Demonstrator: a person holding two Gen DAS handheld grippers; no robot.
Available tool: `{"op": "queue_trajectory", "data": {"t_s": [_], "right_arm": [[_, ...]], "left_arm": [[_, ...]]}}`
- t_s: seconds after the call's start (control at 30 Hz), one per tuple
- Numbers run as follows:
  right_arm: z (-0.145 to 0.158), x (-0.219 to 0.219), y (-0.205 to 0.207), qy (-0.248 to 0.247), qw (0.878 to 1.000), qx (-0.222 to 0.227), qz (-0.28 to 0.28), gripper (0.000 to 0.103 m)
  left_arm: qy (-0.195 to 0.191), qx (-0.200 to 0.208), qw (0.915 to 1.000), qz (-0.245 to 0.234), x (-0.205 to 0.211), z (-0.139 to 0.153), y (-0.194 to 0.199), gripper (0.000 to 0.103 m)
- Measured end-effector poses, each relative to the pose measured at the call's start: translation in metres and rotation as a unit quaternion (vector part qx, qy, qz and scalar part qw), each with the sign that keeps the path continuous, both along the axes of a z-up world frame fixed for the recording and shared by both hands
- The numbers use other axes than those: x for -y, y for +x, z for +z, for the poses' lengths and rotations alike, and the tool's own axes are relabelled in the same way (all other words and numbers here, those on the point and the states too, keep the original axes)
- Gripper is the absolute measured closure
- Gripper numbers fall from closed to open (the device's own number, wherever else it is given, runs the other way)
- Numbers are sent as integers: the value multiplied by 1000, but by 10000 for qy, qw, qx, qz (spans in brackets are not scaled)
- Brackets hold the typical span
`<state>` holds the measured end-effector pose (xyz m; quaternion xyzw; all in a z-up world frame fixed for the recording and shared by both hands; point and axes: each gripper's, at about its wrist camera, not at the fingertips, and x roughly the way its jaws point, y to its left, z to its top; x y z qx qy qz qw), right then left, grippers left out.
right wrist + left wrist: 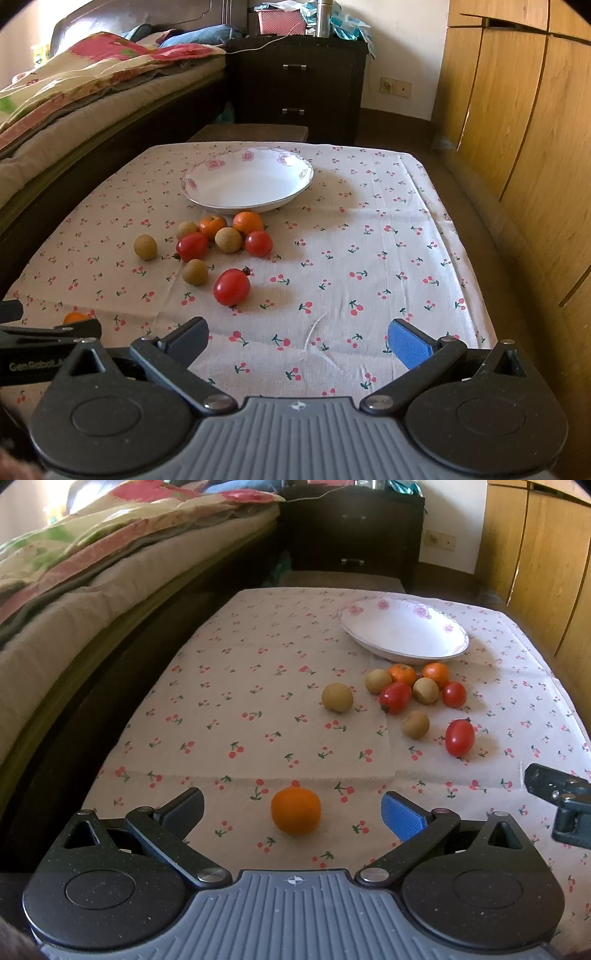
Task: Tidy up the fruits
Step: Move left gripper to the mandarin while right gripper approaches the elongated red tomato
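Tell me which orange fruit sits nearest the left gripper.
The lone orange fruit lying between the open left gripper fingers. The other two orange fruits sit far off beside the plate.

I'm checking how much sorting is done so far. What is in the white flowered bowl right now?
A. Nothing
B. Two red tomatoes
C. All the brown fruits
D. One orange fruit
A: the white bowl shows only its bare inside in both views, and the orange, red and brown fruits all lie on the tablecloth in front of it.
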<state>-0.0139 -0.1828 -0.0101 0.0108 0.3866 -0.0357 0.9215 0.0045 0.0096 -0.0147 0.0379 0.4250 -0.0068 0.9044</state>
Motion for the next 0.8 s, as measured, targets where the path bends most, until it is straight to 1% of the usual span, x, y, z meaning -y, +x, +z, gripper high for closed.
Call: {"op": "queue_trajectory", "data": {"t_s": [0.27,0.37,0.5,0.57,0.73,0.8], "right_arm": [[-3,4,5,196,9997,-139,-18,0],[-3,5,6,247,9996,-153,5,2],[-2,5,8,339,9993,-156,19,3],[-1,6,9,375,9992,-148,20,4],[0,9,9,453,9989,-150,-8,4],[0,10,8,474,9988,-149,-7,4]], "left_arm": [[-153,-152,9996,199,-20,-5,3,1],[-158,-198,9994,225,-24,-6,3,2],[-441,-370,9975,405,-38,-9,8,7],[-522,-397,9970,420,-39,-9,9,7],[-273,-408,9985,227,-25,-14,10,10],[-228,-394,9988,204,-22,-16,12,11]]}}
